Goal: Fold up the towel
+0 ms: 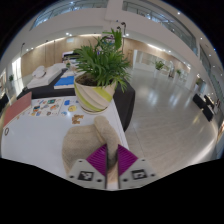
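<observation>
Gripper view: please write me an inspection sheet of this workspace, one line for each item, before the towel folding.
Surface: white table, round-edged, mostly bare near the gripper.
Job's things: beige towel lying on the table, reaching in between the jaws; whether it is already folded cannot be told.
Clutter: potted plant in a striped pot beyond the towel; small coloured items scattered farther back on the table.
Grippers: gripper low over the towel, magenta pads nearly meeting at their tips.
Cables: nothing seen.
Surroundings: large bright hall with shiny floor; dark bin or stand behind the plant; furniture far off.
</observation>
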The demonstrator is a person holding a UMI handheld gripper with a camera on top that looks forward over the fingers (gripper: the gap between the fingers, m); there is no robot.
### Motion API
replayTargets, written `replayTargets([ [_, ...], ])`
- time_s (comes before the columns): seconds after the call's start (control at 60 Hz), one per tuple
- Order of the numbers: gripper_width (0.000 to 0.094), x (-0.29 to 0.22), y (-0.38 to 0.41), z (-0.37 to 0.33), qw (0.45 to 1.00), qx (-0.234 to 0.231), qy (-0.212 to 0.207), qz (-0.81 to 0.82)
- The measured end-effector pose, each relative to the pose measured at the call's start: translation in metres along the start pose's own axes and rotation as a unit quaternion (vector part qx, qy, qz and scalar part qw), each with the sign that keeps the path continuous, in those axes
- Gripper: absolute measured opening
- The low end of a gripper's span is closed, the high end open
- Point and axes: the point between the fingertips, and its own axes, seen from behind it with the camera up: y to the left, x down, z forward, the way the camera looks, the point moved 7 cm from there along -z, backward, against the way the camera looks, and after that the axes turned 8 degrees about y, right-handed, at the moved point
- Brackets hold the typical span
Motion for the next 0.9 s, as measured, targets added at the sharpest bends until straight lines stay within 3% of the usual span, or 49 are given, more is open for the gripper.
replayTargets([
  [0.117,0.0876,0.001,-0.003,-0.026,1.0,-0.009,-0.009,0.009],
  [0.15,0.0813,0.001,-0.002,-0.04,1.0,-0.007,-0.013,0.013],
  [0.317,0.0855,0.02,0.028,-0.146,1.0,-0.008,-0.011,0.012],
  [0.6,0.0854,0.119,0.087,-0.335,0.999,0.016,0.02,0.036],
  [0.9,0.0853,0.197,0.134,-0.424,0.999,0.004,0.022,0.045],
])
